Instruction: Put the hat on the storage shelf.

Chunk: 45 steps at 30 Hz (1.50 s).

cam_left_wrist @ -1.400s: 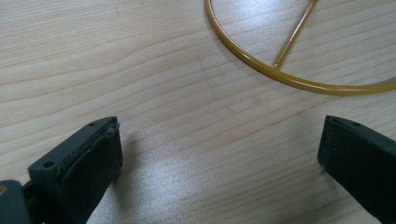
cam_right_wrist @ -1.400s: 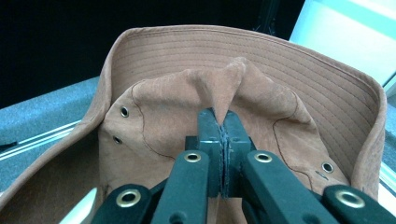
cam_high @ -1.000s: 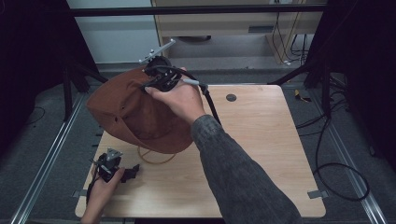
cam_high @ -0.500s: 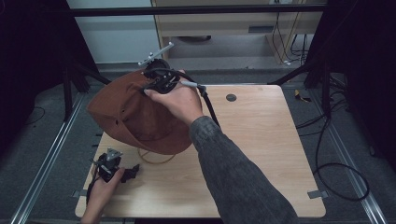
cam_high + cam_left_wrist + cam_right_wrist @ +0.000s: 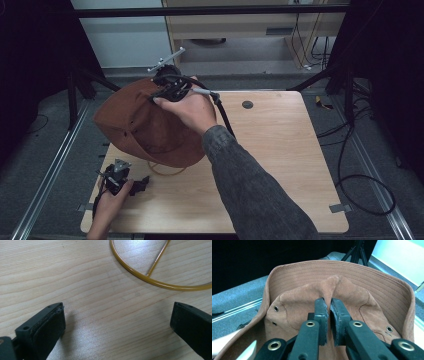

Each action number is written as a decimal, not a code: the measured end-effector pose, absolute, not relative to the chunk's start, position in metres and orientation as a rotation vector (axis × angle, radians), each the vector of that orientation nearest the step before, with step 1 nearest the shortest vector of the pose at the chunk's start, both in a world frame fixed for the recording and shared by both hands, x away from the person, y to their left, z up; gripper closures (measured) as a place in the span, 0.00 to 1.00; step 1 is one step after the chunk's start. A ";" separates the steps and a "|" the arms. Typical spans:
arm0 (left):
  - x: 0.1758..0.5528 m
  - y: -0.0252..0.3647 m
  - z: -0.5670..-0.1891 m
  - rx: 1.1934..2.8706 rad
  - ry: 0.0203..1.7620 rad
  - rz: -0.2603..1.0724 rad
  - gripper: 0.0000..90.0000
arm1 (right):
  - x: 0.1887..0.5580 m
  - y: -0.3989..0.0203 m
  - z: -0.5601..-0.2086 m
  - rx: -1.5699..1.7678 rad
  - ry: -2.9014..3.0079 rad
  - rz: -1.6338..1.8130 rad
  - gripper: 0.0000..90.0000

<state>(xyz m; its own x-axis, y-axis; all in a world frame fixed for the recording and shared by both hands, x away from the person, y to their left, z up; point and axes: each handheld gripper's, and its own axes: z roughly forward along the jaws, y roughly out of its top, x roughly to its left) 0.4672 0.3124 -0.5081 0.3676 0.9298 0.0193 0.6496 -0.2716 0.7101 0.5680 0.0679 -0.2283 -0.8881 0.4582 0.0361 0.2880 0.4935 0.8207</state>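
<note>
On the left, near the front corner of the pale wooden table [image 5: 280,165], the left gripper [image 5: 142,184] lies low in the person's left hand [image 5: 107,210], and it looks the same as in the earlier high views. In the left gripper view its jaws stand wide apart with only bare wood grain between them; nothing is held. Just ahead of them a thin yellow wire ring [image 5: 150,280] with a straight spoke lies flat on the table, and in the high view it peeks out from under the edge of the hat.

Farther right, at the back left of the table, the right gripper [image 5: 329,312] holds up a rust-brown suede-like bucket hat [image 5: 145,125]. What has just changed is small: its jaws have just been opening a little, yet the right gripper view shows them close together with a pinched fold of the hat's crown squeezed between the pads. I judge this to be the start of a release, or merely a loosened grip; the fabric has not slipped free, so the hat is not yet set down.

The hat hangs over the table's back left corner, its lower edge reaching down toward the wood. Its brim [image 5: 342,272] is wide, floppy and ribbed with rows of stitching, curling up around the crown. Small brass eyelets [image 5: 276,308] dot the crown's sides, and the soft cloth puckers into a ridge where it is clamped.
</note>
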 end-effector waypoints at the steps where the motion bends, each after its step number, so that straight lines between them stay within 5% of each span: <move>1: 0.467 0.312 -0.508 2.018 1.361 0.590 0.00 | 0.568 0.068 -0.228 0.643 2.548 1.347 0.93; 14: 0.467 0.312 -0.508 2.019 1.362 0.590 0.00 | 0.568 0.061 -0.230 0.663 2.536 1.355 0.83; 26: 0.467 0.312 -0.508 2.019 1.362 0.590 0.00 | 0.554 0.045 -0.224 0.655 2.489 1.385 0.53; 37: 0.467 0.312 -0.508 2.020 1.359 0.591 0.00 | 0.529 -0.015 -0.223 0.716 2.355 1.352 0.23; 45: 0.467 0.312 -0.508 2.014 1.362 0.591 0.00 | 0.506 -0.078 -0.237 0.760 2.275 1.351 0.17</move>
